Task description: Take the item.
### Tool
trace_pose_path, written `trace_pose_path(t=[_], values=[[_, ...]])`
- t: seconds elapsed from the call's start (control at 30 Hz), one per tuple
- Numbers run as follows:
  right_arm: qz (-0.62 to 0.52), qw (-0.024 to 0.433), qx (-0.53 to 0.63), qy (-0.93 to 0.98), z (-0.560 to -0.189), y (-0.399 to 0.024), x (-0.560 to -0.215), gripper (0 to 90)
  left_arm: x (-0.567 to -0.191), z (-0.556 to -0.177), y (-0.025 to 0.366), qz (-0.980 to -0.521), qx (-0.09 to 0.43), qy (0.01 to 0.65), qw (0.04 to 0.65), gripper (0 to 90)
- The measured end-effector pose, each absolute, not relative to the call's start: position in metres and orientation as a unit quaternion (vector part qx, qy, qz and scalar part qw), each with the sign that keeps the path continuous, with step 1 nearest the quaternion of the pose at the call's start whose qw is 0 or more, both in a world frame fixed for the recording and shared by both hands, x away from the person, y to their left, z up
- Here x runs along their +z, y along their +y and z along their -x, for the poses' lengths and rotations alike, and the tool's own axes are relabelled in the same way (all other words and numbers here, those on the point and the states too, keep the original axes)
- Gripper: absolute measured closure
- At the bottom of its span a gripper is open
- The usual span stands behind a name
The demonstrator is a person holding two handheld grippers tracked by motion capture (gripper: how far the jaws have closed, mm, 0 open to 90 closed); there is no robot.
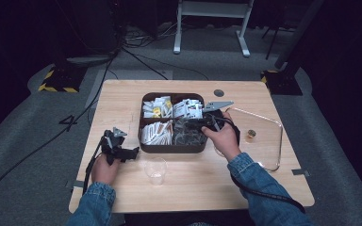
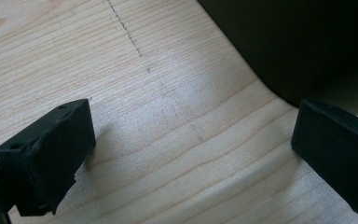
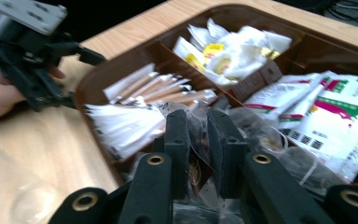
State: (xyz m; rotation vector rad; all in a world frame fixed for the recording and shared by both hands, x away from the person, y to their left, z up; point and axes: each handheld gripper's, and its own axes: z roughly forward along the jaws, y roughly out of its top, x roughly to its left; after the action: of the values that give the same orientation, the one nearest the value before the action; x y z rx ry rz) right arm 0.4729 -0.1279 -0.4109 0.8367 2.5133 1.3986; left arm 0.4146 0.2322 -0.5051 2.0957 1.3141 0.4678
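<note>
The right hand-held gripper [image 3: 198, 140] pinches a clear tea-bag packet [image 3: 196, 170] over the brown tray's [image 1: 143, 123] compartment at 5 o'clock. Lift straight up so neighbouring packets don't snag, then head for the plastic cup [image 1: 156, 170]. The left hand-held gripper [image 2: 191, 154] sits spread on the desk [image 2: 135, 116].

Room around our tray

Bare table [image 1: 122, 101] at nine o'clock of tray [image 1: 172, 148]; cup [image 1: 156, 170] blocks six, lid [image 1: 278, 141] three.
</note>
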Motion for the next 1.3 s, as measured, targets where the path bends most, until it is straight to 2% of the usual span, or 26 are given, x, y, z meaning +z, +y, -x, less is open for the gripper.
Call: trace_pose_path(t=[0.37, 0.73, 1.3], values=[[-0.250, 0.045, 0.498, 0.829, -0.451, -0.125, -0.391, 78.7, -0.505, -0.415, 0.232, -0.792, 0.176, 0.497, 0.307, 0.0], [-0.206, 0.037, 0.509, 0.835, -0.425, -0.111, -0.375, 78.6, -0.505, -0.415, 0.232, -0.792, 0.177, 0.497, 0.307, 0.0], [-0.149, 0.014, 0.510, 0.847, -0.392, -0.082, -0.368, 78.6, -0.505, -0.415, 0.232, -0.792, 0.177, 0.497, 0.307, 0.0]])
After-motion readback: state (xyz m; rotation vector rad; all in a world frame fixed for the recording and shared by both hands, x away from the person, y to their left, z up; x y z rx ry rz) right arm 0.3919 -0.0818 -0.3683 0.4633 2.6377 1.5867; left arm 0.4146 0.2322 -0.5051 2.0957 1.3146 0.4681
